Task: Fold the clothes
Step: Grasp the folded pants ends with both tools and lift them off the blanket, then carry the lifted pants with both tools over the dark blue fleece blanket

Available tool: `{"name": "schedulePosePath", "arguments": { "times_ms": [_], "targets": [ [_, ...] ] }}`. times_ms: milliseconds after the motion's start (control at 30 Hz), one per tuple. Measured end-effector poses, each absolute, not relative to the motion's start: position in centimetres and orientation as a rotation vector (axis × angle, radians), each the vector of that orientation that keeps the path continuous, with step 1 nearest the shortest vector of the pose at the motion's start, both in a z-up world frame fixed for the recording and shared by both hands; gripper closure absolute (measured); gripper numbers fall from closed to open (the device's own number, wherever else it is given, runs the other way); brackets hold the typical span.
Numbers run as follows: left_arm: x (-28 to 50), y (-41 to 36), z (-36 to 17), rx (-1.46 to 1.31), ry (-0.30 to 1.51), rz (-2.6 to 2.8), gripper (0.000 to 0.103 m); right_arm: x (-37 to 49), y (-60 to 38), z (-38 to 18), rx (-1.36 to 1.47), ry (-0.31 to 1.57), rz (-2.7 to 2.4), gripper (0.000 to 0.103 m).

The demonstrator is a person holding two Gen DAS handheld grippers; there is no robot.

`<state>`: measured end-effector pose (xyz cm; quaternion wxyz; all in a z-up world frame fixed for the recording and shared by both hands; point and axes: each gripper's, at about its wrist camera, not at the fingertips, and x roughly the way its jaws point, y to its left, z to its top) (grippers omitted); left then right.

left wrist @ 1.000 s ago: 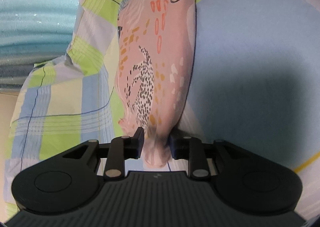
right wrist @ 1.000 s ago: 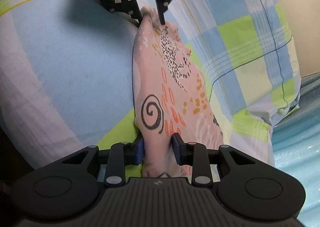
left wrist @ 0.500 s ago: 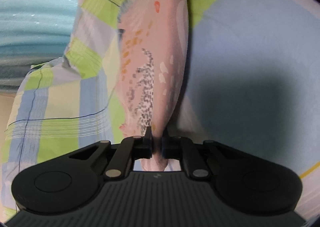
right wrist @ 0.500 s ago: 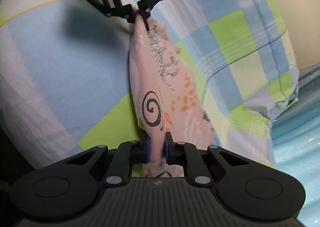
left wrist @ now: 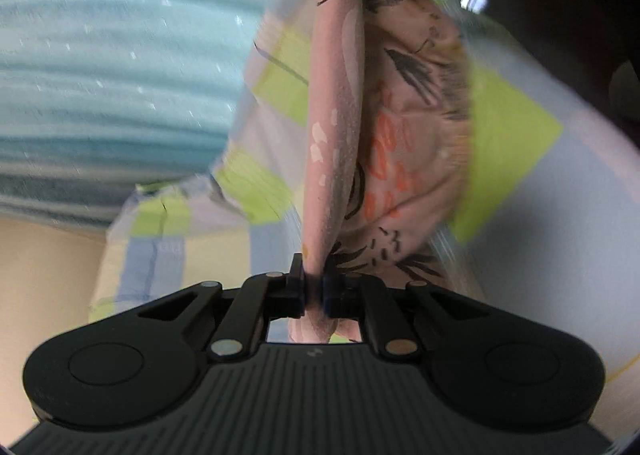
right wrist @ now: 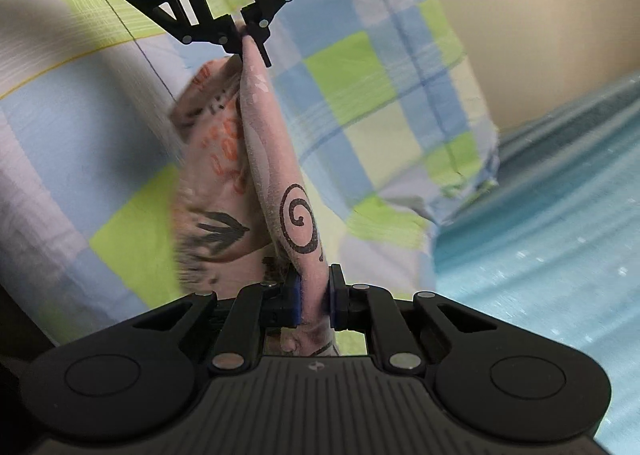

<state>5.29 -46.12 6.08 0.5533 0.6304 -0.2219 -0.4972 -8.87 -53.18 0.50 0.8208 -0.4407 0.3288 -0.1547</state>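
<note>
Pinching opposite ends of a pink patterned garment [left wrist: 336, 159], the left gripper [left wrist: 314, 283] and right gripper [right wrist: 314, 295] are both clamped tight on the cloth, holding it stretched above the checked bedsheet [right wrist: 360, 95], its loose part hanging blurred alongside.

Soft matt pink cloth garment [left wrist: 336, 135], woven checked cotton sheet [right wrist: 360, 87], matt black plastic hand-held gripper [right wrist: 314, 295]
</note>
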Motion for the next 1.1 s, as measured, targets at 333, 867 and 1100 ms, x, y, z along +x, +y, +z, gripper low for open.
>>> {"name": "schedulePosePath", "arguments": {
  "times_ms": [333, 867, 1100],
  "targets": [
    [-5.2, -48.3, 9.2, 1.443, -0.719, -1.297, 0.097, -21.1, -52.7, 3.6, -0.904, 0.746, -0.520, 0.093],
    [-27.2, -55.5, 11.3, 1.332, -1.068, -1.648, 0.097, -43.7, -53.5, 5.8, -0.716, 0.928, -0.929, 0.093],
    [-33.9, -61.7, 10.0, 1.310, -1.101, -1.772, 0.097, -50.0, -57.4, 5.5, -0.617, 0.992, -1.046, 0.093]
  ]
}}
